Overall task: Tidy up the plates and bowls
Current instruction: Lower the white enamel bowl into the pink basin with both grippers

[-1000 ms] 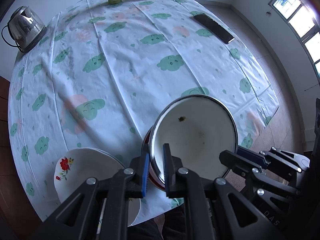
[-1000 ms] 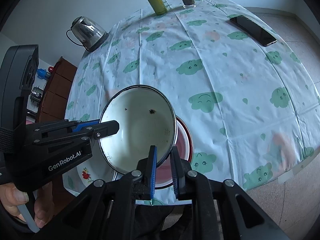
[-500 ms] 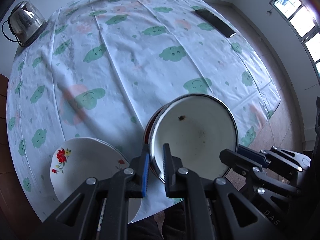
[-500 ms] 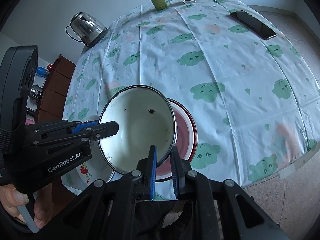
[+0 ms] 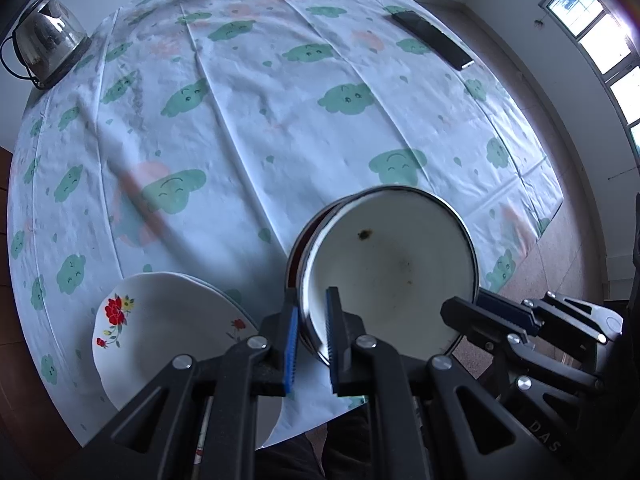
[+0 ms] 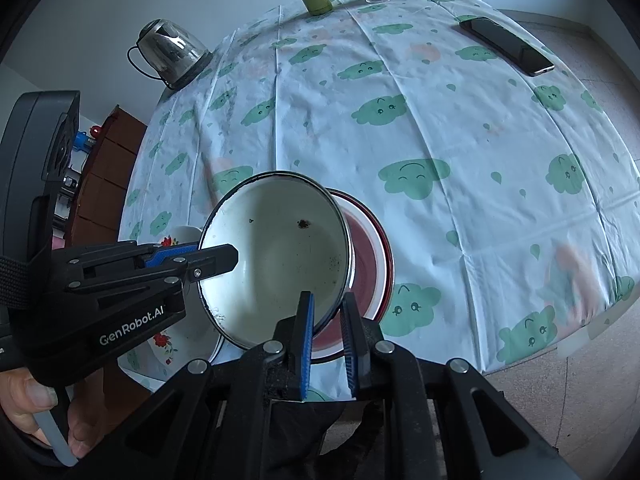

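Cloud-print tablecloth [image 5: 280,92] broadly open beyond near-edge enamel bowl [image 5: 392,264], rim clamped by left gripper [image 5: 312,336] and right gripper [image 6: 326,334].

Left tool [image 5: 312,320] and right tool [image 6: 326,316]: each nearly closed, side by side.

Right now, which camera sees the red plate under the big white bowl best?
The right wrist view: the red plate shows a wide crescent of its red face and white rim beside the white bowl. In the left wrist view only a thin dark red edge peeks out from behind the bowl.
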`<action>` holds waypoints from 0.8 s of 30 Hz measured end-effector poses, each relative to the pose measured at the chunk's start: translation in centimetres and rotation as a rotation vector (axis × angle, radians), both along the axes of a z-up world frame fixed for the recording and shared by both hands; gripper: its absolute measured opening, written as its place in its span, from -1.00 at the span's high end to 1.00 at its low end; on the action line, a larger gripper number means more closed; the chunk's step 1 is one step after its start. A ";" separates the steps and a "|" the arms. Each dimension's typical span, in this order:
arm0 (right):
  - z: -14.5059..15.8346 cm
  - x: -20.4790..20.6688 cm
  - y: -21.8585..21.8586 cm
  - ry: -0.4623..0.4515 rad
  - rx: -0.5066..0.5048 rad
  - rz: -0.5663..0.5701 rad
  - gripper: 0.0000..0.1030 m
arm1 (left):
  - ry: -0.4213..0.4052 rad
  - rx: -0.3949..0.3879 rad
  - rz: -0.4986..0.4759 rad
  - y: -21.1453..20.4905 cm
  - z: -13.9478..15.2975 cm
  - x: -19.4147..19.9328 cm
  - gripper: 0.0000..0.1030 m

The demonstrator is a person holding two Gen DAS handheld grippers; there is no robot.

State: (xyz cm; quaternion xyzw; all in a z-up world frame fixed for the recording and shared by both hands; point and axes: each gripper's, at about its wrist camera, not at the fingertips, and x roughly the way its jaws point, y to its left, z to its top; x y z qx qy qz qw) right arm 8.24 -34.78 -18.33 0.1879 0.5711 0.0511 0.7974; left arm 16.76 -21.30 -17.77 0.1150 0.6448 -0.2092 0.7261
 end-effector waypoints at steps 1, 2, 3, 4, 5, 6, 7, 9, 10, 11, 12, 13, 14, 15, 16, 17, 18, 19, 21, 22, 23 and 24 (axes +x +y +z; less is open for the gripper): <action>0.0 0.0 0.0 0.000 0.000 -0.001 0.68 | 0.001 0.000 -0.001 -0.1 -0.1 0.0 0.82; 0.0 0.0 0.0 0.000 0.000 -0.002 0.68 | 0.001 0.001 -0.003 -0.1 -0.1 0.0 0.82; 0.0 0.0 -0.1 0.000 -0.001 -0.003 0.68 | 0.002 0.002 -0.005 -0.2 -0.2 0.0 0.82; 0.0 0.0 -0.1 0.001 -0.001 -0.003 0.68 | 0.004 0.003 -0.006 -0.2 -0.2 0.0 0.82; 0.0 0.0 -0.1 0.001 -0.001 -0.004 0.68 | 0.005 0.003 -0.007 -0.2 -0.3 -0.1 0.82; -0.1 0.0 -0.2 0.002 0.000 -0.004 0.68 | 0.006 0.004 -0.007 -0.3 -0.4 -0.1 0.82; -0.1 0.0 -0.2 0.003 0.001 -0.005 0.68 | 0.007 0.006 -0.009 -0.3 -0.5 -0.1 0.82; -0.2 -0.1 -0.2 0.006 0.003 -0.006 0.68 | 0.009 0.008 -0.008 -0.3 -0.6 -0.1 0.82; -0.3 -0.1 -0.2 0.007 0.003 -0.005 0.68 | 0.010 0.009 -0.008 -0.3 -0.6 -0.1 0.82; -0.3 -0.1 -0.2 0.008 0.004 -0.005 0.68 | 0.012 0.010 -0.008 -0.3 -0.7 -0.1 0.82; -0.4 -0.1 -0.2 0.009 0.005 -0.005 0.68 | 0.014 0.011 -0.007 -0.3 -0.8 -0.1 0.82; -0.4 -0.2 -0.2 0.009 0.006 -0.005 0.68 | 0.015 0.011 -0.006 -0.3 -0.9 -0.1 0.82; -0.4 -0.2 -0.2 0.010 0.007 -0.005 0.68 | 0.016 0.012 -0.006 -0.3 -1.0 -0.1 0.82; -0.5 -0.2 -0.2 0.011 0.007 -0.005 0.68 | 0.017 0.012 -0.005 -0.3 -1.1 -0.1 0.82; -0.5 -0.2 -0.1 0.011 0.007 -0.005 0.68 | 0.017 0.011 -0.004 -0.2 -1.2 -0.1 0.82; -0.6 -0.2 -0.1 0.011 0.006 -0.005 0.68 | 0.018 0.009 -0.003 -0.2 -1.3 -0.1 0.82; -0.6 -0.2 -0.2 0.010 0.007 -0.006 0.68 | 0.021 0.009 -0.002 -0.2 -1.4 -0.1 0.82; -0.6 -0.2 -0.1 0.011 0.008 -0.006 0.68 | 0.023 0.008 -0.002 -0.2 -1.4 -0.2 0.82; -0.8 -0.2 -0.1 0.014 0.005 -0.005 0.68 | 0.026 0.008 -0.002 -0.3 -1.5 -0.3 0.82; -0.8 -0.2 -0.2 0.016 0.004 -0.004 0.68 | 0.026 0.009 -0.004 -0.4 -1.5 -0.3 0.82; -0.9 -0.2 -0.2 0.017 0.002 -0.004 0.68 | 0.027 0.009 -0.006 -0.5 -1.6 -0.3 0.82; -1.0 -0.2 -0.3 0.018 -0.001 -0.004 0.68 | 0.028 0.008 -0.006 -0.5 -1.6 -0.4 0.82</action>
